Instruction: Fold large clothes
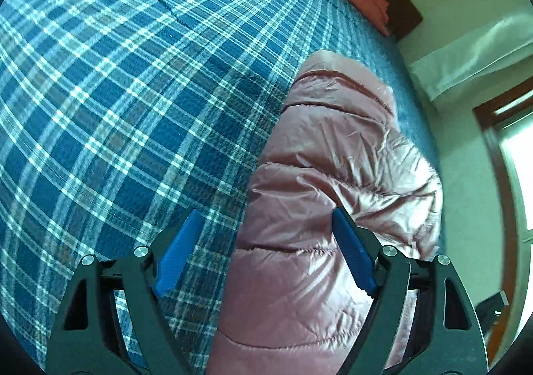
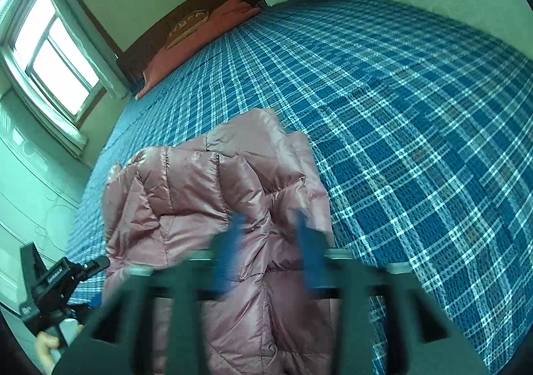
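**Both claws open above a folded pink jacket lying lengthwise on the bed**

Left claw (image 1: 266, 248): its blue fingers (image 1: 175, 258) stand wide apart and hold nothing. It hangs above the near end of the pink puffer jacket (image 1: 333, 182), tilted downward. One finger sits over the plaid bedspread (image 1: 116, 92), the other over the jacket's shiny quilting, so the jacket's near-left edge runs up between them. From here the jacket stretches away and slightly rightward, its long axis roughly in line with the claw's pointing direction.

Right claw (image 2: 268, 248): blurred, yet its two fingers show clearly parted with no fabric pinched; the quilted surface lies beneath and beyond them. In this view the jacket (image 2: 200, 182) is a bundled, partly folded heap running away from the claw toward the pillow (image 2: 200, 38) at the headboard. The left claw's body (image 2: 56, 278), with the hand (image 2: 46, 346) that carries it, appears at the jacket's left border.

Judgement: both claws sit at the same near end, on opposite flanks. The next grasp likely turns on reaching forward along the long axis; neither is markedly nearer.
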Available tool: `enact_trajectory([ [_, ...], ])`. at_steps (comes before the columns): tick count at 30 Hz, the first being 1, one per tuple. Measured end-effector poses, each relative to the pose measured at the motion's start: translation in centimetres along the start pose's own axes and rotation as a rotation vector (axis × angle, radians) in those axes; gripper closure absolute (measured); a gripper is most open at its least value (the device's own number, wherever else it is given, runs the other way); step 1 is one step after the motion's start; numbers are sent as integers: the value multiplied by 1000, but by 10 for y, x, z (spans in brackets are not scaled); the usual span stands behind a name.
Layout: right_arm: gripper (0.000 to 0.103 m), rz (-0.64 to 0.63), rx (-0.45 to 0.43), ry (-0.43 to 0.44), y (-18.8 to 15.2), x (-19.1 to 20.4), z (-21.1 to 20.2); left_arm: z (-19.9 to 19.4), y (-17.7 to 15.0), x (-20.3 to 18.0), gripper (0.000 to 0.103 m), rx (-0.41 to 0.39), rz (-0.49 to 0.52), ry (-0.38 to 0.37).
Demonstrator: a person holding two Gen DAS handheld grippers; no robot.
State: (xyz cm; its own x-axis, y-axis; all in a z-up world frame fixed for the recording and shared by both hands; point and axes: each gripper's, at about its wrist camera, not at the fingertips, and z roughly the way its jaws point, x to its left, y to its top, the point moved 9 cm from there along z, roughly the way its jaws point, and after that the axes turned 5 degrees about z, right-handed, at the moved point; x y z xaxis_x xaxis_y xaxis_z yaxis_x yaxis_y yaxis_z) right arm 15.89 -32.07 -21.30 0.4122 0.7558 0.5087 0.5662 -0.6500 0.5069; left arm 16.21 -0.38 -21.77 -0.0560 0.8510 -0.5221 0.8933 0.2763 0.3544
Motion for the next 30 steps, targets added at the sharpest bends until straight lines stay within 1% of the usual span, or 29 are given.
enact_trajectory([
  [1,32,10,-12,6,1,0,-1,-1,-1,1,20,6,-7,-15],
  [3,32,10,-8,13,1,-1,-1,1,-1,4,18,15,-28,-38],
  [7,32,24,36,40,-3,-3,13,9,-8,10,18,42,-107,-92],
  [9,32,40,49,47,-2,-7,20,16,-11,9,18,63,-155,-139],
  [10,32,55,60,53,-3,-11,25,20,-13,9,17,71,-167,-147],
  [11,32,69,71,63,-4,-14,29,22,-12,7,13,64,-162,-155],
  [12,32,83,87,78,-5,-17,34,23,-11,5,10,58,-153,-165],
  [13,32,97,101,99,-7,-19,38,24,-11,3,10,55,-144,-173],
  [15,32,130,126,147,-12,-21,43,28,-14,-5,10,65,-139,-231],
  [16,30,155,134,189,-14,-22,45,30,-18,-9,10,82,-144,-266],
  [17,30,171,136,226,-16,-23,46,34,-22,-11,10,96,-144,-284],
  [20,30,168,150,291,-18,-22,46,30,-25,-15,10,82,-118,-292],
  [23,30,113,190,333,-23,-17,45,31,-26,-17,10,84,-125,-296],
  [26,30,80,224,372,-27,-13,44,32,-24,-20,10,85,-93,-300],
  [30,31,67,258,459,-32,-10,41,34,-23,-25,10,90,-54,-304],
])
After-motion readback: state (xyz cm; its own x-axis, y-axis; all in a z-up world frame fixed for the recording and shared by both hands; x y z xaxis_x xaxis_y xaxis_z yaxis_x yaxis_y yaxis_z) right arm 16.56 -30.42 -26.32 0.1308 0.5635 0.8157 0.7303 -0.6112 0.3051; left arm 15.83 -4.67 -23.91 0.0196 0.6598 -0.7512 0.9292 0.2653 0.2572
